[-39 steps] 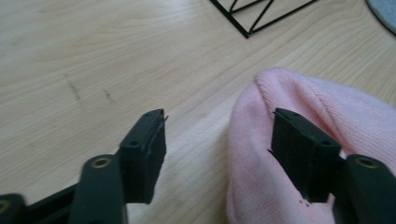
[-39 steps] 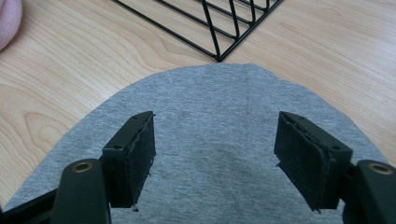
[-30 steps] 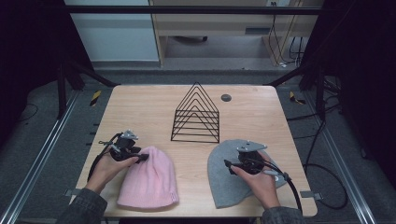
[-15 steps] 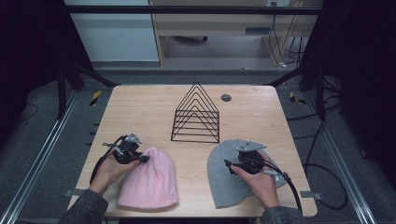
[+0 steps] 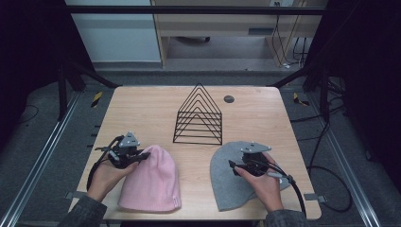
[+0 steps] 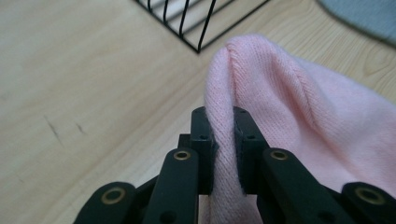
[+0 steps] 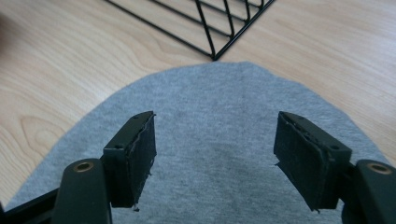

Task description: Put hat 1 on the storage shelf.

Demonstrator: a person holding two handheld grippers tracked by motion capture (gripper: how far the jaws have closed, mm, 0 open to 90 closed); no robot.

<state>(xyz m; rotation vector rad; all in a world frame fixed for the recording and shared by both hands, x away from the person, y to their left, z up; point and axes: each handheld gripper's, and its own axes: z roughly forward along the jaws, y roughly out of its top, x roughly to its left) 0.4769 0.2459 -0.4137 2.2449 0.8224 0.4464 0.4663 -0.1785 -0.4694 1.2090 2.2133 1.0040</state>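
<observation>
Pink knit hat (image 6: 299,116) is pinched in a raised fold between the fingers of the left gripper (image 6: 223,140), whose jaws have just been closing. Grey hat (image 7: 219,140) lies flat under the spread fingers of the right gripper (image 7: 215,154); wire rack (image 7: 205,23) beyond.

Fold of the left hat (image 6: 261,93) sits between the left gripper's fingers (image 6: 203,135); right hat (image 7: 224,121) lies under the right gripper's fingers (image 7: 135,154), wire rack (image 7: 205,23) just beyond
</observation>
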